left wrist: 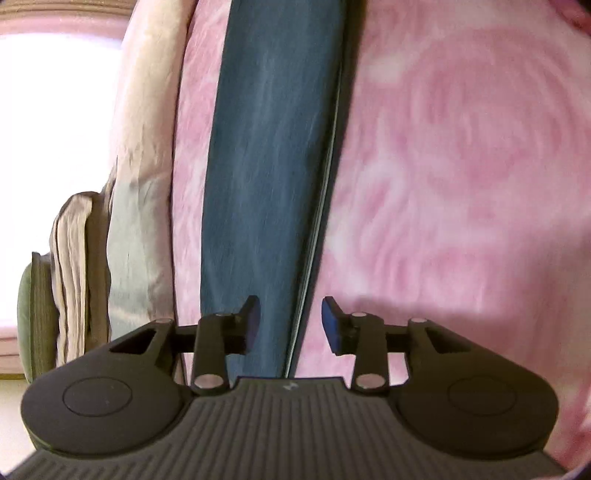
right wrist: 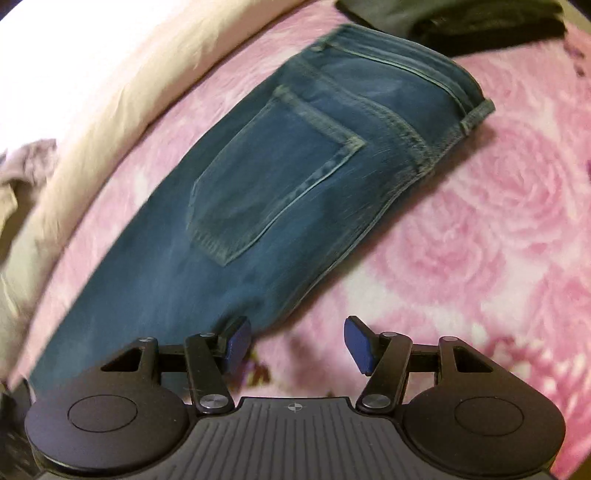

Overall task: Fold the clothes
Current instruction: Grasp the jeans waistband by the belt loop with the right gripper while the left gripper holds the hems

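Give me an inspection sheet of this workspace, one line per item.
Surface: pink rose-patterned blanket, covering the bed.
Job's things: blue jeans lying flat, legs laid one on the other, back pocket up, waistband at the far end.
Clutter: dark clothes beyond the waistband; beige pillow alongside the jeans; folded fabrics stacked at the bed's edge.
Grippers: left gripper open, straddling the jeans' edge; right gripper open, empty, near the jeans' lower edge.
Cables: nothing seen.
Surroundings: bright window, glare hides detail.

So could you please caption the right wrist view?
Open right gripper above blue jeans on pink rose blanket.
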`<state>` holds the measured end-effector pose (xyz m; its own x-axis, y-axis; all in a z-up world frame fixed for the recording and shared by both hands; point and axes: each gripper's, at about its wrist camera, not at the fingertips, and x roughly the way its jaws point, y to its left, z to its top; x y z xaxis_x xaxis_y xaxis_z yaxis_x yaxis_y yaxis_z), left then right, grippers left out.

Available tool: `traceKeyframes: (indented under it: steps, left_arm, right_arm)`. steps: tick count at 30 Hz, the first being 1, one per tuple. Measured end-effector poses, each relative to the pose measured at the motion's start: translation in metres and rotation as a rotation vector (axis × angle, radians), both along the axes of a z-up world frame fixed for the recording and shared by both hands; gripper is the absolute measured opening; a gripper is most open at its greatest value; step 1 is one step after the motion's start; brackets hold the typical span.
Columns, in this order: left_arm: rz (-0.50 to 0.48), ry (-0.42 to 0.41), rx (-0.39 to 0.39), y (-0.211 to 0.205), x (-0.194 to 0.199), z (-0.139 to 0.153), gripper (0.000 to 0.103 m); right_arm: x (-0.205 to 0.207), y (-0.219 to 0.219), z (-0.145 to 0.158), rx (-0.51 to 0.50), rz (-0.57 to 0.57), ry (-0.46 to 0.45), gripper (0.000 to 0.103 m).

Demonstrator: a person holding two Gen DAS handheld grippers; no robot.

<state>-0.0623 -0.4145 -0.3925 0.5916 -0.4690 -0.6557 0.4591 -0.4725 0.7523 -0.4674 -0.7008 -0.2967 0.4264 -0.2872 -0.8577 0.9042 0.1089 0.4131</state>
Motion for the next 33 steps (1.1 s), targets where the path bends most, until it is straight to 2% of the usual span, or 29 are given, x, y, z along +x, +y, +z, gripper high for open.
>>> traceKeyframes:
  steps: [4, 12, 16, 19, 21, 29, 33]
  left_arm:
    - [-0.026, -0.050, 0.008, -0.021, -0.017, -0.015, 0.036]
    - [-0.046, -0.134, 0.033, -0.025, 0.015, -0.037, 0.036]
    - [-0.064, -0.169, 0.034, -0.019, 0.028, -0.046, 0.036]
    - [-0.079, -0.194, 0.035, -0.014, 0.036, -0.052, 0.026]
    - [-0.092, -0.187, 0.023, -0.010, 0.034, -0.053, 0.022]
    - [-0.083, -0.149, -0.037, -0.021, 0.049, -0.049, 0.024]
    - [-0.066, -0.114, -0.017, -0.023, 0.049, -0.049, 0.010]
  right_arm:
    - [-0.017, -0.021, -0.006, 0.012, -0.007, -0.077, 0.060]
    - [-0.023, -0.040, -0.014, -0.014, -0.025, -0.164, 0.060]
    - [-0.029, -0.044, -0.022, -0.022, -0.087, -0.180, 0.060]
    - [-0.038, -0.041, -0.027, -0.026, -0.156, -0.196, 0.060]
    - [-0.043, -0.040, -0.031, -0.022, -0.189, -0.221, 0.060]
    - [-0.051, -0.043, -0.044, -0.046, -0.312, -0.333, 0.060]
    - [-0.056, -0.041, -0.051, -0.038, -0.376, -0.386, 0.060]
